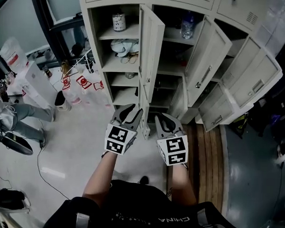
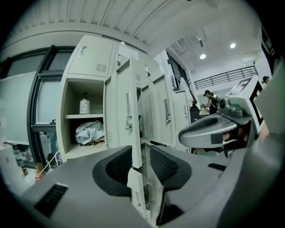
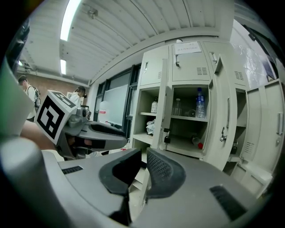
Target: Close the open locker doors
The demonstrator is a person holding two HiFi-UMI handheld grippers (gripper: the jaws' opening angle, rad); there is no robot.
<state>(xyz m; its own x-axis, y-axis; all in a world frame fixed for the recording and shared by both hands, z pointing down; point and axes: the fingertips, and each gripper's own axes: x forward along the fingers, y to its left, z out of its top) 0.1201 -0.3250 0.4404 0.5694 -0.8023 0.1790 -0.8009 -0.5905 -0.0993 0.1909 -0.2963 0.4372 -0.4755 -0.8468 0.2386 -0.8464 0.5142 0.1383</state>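
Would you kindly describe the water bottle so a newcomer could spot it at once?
Look at the pale lockers. In the second open column from the left, the water bottle stands on the top shelf. It is clear and bluish, unlike the white bottle next door.

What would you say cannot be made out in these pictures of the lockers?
- Head view: lowest compartment of the left locker, behind the left gripper.
- Head view: print on the bottle, too small.
- Left gripper view: lower end of the open door, behind that gripper's own body; whether it touches the jaws is unclear.
- Right gripper view: the lower compartments, behind the body of the right gripper.
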